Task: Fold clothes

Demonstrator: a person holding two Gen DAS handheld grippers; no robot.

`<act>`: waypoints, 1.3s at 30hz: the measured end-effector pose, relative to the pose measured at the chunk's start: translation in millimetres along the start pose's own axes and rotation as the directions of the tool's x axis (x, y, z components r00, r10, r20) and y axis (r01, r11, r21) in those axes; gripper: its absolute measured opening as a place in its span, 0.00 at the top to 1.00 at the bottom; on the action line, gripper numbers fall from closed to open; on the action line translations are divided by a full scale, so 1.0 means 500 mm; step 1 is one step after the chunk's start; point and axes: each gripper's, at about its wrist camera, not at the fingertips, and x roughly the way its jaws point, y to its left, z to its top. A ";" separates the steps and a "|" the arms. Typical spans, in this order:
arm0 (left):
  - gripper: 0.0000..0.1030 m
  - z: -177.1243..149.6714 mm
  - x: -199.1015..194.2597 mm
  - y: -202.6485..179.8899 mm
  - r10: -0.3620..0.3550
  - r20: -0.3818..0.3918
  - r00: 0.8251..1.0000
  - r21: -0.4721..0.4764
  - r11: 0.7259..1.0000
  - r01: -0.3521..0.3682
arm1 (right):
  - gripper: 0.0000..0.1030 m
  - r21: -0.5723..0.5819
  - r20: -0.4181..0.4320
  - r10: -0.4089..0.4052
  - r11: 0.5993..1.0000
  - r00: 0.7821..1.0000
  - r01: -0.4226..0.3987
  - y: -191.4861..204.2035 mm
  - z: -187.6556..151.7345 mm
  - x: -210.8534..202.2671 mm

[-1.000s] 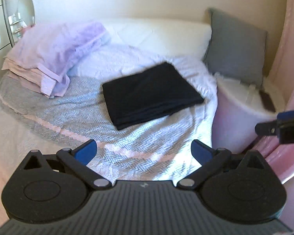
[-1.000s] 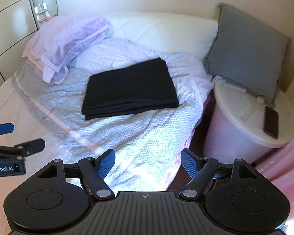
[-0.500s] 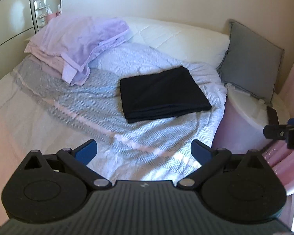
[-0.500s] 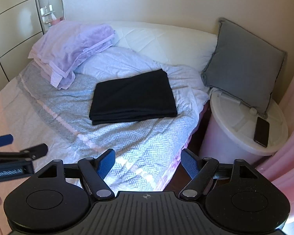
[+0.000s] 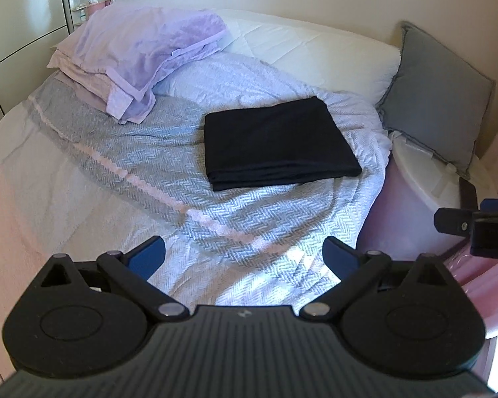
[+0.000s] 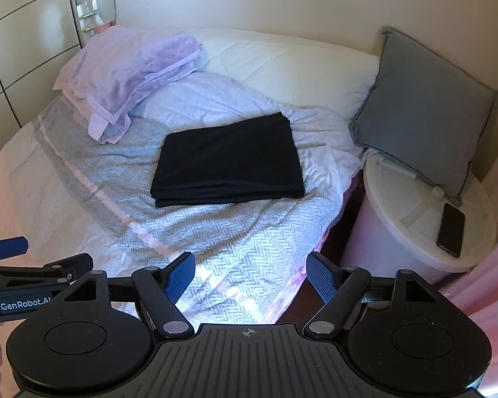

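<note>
Bedroom scene with cream walls, seen from two cameras looking down over a bed (image 5: 83, 172) covered by a grey and white herringbone blanket (image 5: 215, 205). At the centre of both views lies a black garment (image 5: 275, 142), folded into a neat flat rectangle on the blanket, with its layered edges facing the lower part of the frame.

In the upper left of each view sits a stack of lilac pillows (image 5: 139, 53), rumpled and well apart from the black garment. Behind them, at the upper left edge, a cabinet with pale glossy drawer fronts (image 6: 23, 53) stands against the wall. A long white bolster (image 6: 282, 63) runs across the head of the bed. At the upper right a grey cushion (image 6: 425, 106) leans against the wall, its lower corner resting on a round white bin lid (image 6: 408, 205). A dark phone (image 6: 451, 229) lies flat on that lid.

Along the bottom of the left wrist view, the left gripper (image 5: 244, 257) hangs above the near part of the blanket, its blue-padded fingers (image 5: 147, 255) spread wide and holding nothing. Along the bottom of the right wrist view, the right gripper (image 6: 247, 277) is likewise spread apart and empty, above the bed's right edge. Neither gripper touches the garment.
</note>
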 end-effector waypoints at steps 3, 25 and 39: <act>0.04 -0.001 0.010 -0.007 0.006 -0.008 1.000 0.006 1.000 -0.006 | 0.25 0.016 -0.006 0.001 1.000 1.000 -0.001 -0.006 -0.007 0.013; 0.04 0.017 0.168 -0.097 0.151 -0.114 0.982 -0.133 0.977 -0.166 | 0.25 -0.057 -0.087 0.073 0.995 0.994 -0.078 -0.126 0.051 0.179; 0.04 0.051 0.242 -0.113 0.157 -0.147 0.977 -0.153 0.972 -0.179 | 0.25 -0.088 -0.119 0.082 0.992 0.990 -0.093 -0.149 0.092 0.246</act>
